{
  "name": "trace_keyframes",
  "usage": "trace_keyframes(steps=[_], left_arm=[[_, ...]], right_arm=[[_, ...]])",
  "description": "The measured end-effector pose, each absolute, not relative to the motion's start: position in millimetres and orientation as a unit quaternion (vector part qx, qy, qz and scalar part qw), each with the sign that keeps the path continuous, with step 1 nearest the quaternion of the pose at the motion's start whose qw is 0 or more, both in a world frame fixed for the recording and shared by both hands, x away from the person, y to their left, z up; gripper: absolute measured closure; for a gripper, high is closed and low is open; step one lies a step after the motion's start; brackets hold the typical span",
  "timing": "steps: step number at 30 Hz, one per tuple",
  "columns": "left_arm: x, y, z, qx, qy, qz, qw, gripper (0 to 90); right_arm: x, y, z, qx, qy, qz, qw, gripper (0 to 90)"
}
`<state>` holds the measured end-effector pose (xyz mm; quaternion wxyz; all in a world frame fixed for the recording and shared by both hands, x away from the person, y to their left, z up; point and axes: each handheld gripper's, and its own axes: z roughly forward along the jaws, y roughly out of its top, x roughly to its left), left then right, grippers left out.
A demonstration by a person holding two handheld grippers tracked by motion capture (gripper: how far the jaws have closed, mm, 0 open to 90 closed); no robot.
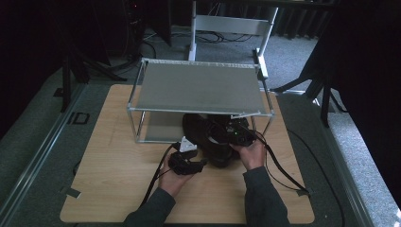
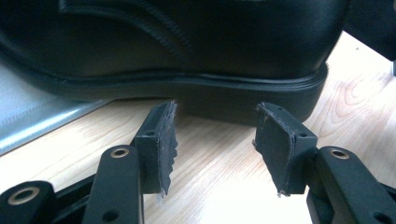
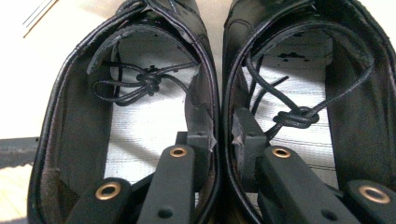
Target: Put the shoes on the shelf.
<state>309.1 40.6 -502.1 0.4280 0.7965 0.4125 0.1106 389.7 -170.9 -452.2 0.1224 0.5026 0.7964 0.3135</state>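
Black leather lace-up shoes point(image 3: 210, 93), a pair set side by side, are seen at the front opening of a metal-framed shelf rack with grey panels point(image 1: 198, 87), which stands on the light wooden counter point(image 1: 113, 189). In the high view the pair point(image 1: 213, 139) lies partly under the rack's upper panel, with the heels reaching out toward the person.

The right tongs point(image 3: 224, 140) are pressed together on the two inner walls of the shoes, one pad inside each shoe, so that both shoes are pinched as one. Knotted black laces point(image 3: 149, 84) are seen tucked inside both shoes, on pale insoles. In the high view the right tongs point(image 1: 236, 135) are held over the heels, just in front of the rack.

The left tongs point(image 2: 215, 140) stand fairly wide apart, with nothing between the worn pads point(image 2: 166, 140). They are pointed at the thick black sole of the nearer shoe point(image 2: 243, 100); whether the tips touch it cannot be told, though a small gap seems likely. In the high view the left tongs point(image 1: 201, 163) are held low over the counter, in front of the rack and left of the shoes.
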Motion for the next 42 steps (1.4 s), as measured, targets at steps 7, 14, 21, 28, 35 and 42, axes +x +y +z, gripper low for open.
trace_keyframes(steps=[7,14,21,28,35,42], left_arm=[[313.3,34.2,-505.2,0.776,0.459,0.178,0.394,76.9],[323.9,28.8,-511.1,0.757,0.491,0.192,0.385,90.0],[325.2,23.7,-510.4,0.755,0.491,0.201,0.384,90.0],[336.9,26.3,-515.5,0.753,0.487,0.198,0.395,90.0],[348.3,30.2,-513.5,0.748,0.486,0.207,0.401,90.0],[359.7,34.2,-515.6,0.741,0.493,0.215,0.403,90.0]], right_arm=[[392.4,-165.9,-458.3,0.518,0.784,0.317,0.128,80.0],[394.2,-161.4,-460.7,0.533,0.768,0.326,0.138,79.9],[392.4,-149.5,-459.9,0.535,0.758,0.332,0.169,79.9],[388.9,-140.2,-460.9,0.519,0.768,0.319,0.196,80.2],[389.4,-136.9,-459.2,0.523,0.754,0.337,0.212,80.3],[392.1,-132.2,-464.8,0.528,0.737,0.358,0.224,80.5]])
